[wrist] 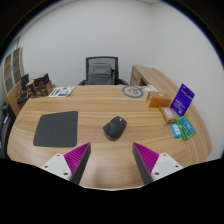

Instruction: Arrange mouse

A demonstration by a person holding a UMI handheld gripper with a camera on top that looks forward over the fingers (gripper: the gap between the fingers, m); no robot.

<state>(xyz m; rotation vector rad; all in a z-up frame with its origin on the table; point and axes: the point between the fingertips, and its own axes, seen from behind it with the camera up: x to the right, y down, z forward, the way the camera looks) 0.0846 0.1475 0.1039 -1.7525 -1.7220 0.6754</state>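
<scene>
Mouse (115,127) on desk (100,105), beyond open gripper (113,160).

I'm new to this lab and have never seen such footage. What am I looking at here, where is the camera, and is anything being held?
The camera rides on a handheld gripper that a person carries; there is no robot arm. It looks forward along two fingers with purple pads, seen at the bottom. The jaws stand open and hold nothing.

Ahead lies a wooden desk. On it, just beyond the fingers, sits a dark computer mouse. To its left lies a dark mouse pad. To the right stand a purple sign and some small boxes. An office chair stands behind the desk.
</scene>
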